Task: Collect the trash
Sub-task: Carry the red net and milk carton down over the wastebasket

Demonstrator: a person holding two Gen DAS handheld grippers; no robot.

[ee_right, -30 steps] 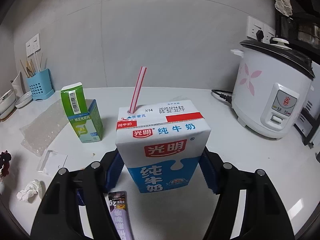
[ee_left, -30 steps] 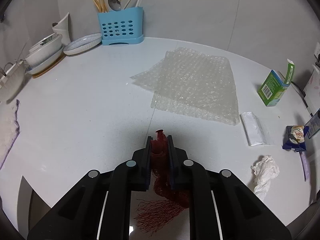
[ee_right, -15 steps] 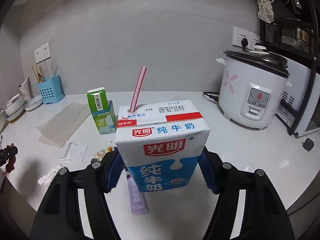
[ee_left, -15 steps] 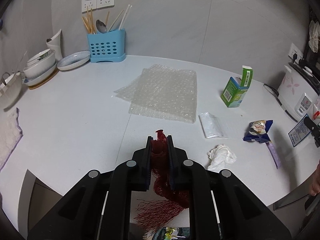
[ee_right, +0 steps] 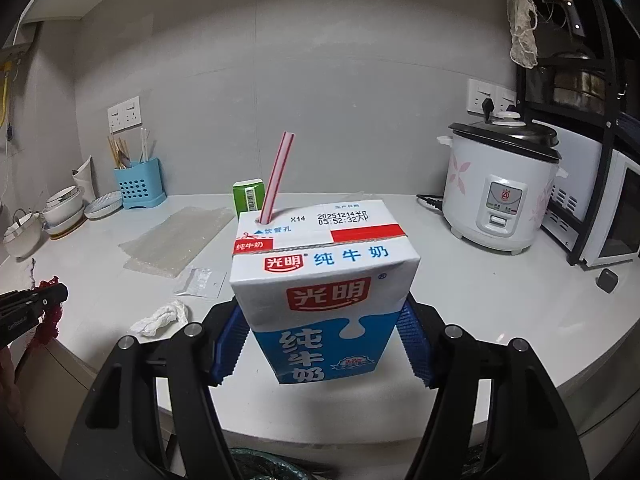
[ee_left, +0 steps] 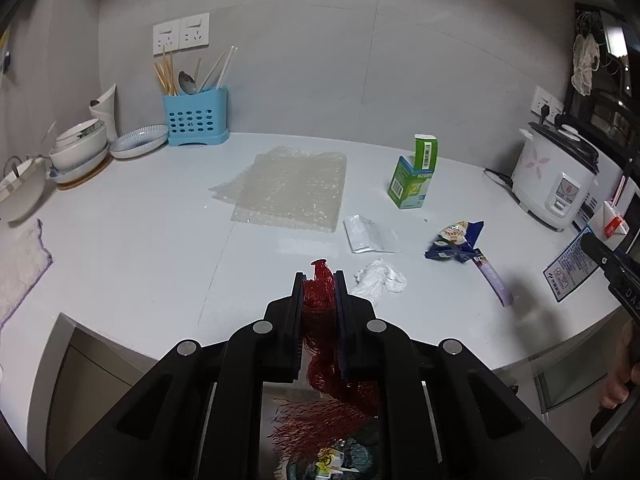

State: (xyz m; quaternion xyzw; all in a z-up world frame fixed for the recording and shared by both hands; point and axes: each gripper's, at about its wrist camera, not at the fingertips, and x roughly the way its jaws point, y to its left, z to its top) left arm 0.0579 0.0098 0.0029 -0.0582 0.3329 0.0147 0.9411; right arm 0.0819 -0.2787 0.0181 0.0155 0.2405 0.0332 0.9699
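Two tools loaded: I have one piece of trash in each, both held off the near edge of the desk (ee_left: 120, 264).
Left tool (ee_left: 318, 280): pressed nearly together on the red mesh netting (ee_left: 320, 304); I pinch it high so the loose tail hangs free below the fingers.
Right tool (ee_right: 322, 336): spread wide around the milk carton (ee_right: 324, 280), pads against its two side walls; upright so the straw (ee_right: 276, 176) stays on top and nothing drips, I judge.
Below the tools: a dark opening with crumpled wrappers shows under both, probably the trash bin (ee_left: 340, 460), though too little is visible to be sure.
Why here: I read both loads as poised over that bin for release.
Left on the desk: bubble wrap (ee_left: 292, 188) far centre, green box (ee_left: 414, 176) to its right, clear plastic bag (ee_left: 370, 234), crumpled tissue (ee_left: 378, 276) near, blue snack wrapper (ee_left: 456, 240) and purple sachet (ee_left: 494, 280) to the right.
Not trash, I judge: rice cooker (ee_right: 500, 188) far right, blue utensil holder (ee_left: 196, 118) and bowls (ee_left: 78, 148) far left.
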